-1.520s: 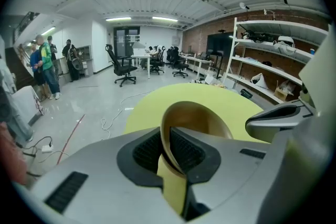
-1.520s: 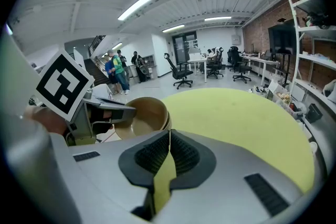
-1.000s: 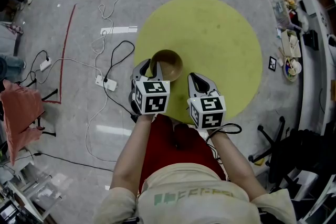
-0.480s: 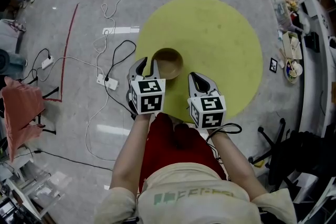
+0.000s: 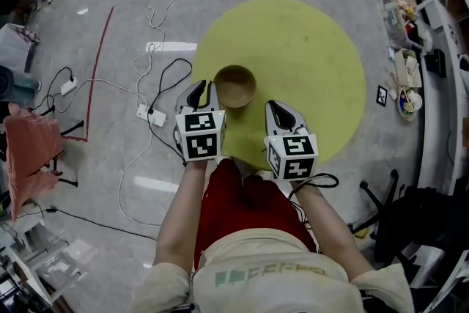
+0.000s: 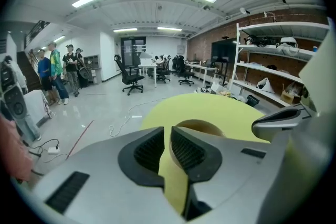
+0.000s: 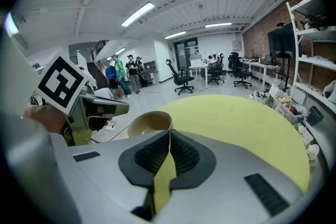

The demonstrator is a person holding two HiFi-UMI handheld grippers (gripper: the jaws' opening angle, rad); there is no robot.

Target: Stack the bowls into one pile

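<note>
One tan wooden bowl (image 5: 234, 86) stands upright on the round yellow surface (image 5: 308, 48), near its left front edge. My left gripper (image 5: 204, 89) is just left of the bowl, apart from its rim. In the left gripper view its jaws (image 6: 167, 132) stand a narrow slit apart with nothing between them, and the bowl (image 6: 198, 126) lies just beyond. My right gripper (image 5: 278, 107) hangs at the bowl's front right, shut and empty. In the right gripper view the bowl (image 7: 149, 122) shows past that gripper's (image 7: 169, 135) touching pads.
White and black cables with a power strip (image 5: 147, 114) run over the grey floor on the left. A red tape line (image 5: 95, 62) and a reddish cloth (image 5: 29, 157) lie further left. Cluttered shelves (image 5: 407, 62) and an office chair (image 5: 381, 194) stand at the right. People (image 6: 58, 73) stand far off.
My left gripper has drawn a little to the left, away from the bowl's rim. The bowl and the right gripper have stayed where they were.
</note>
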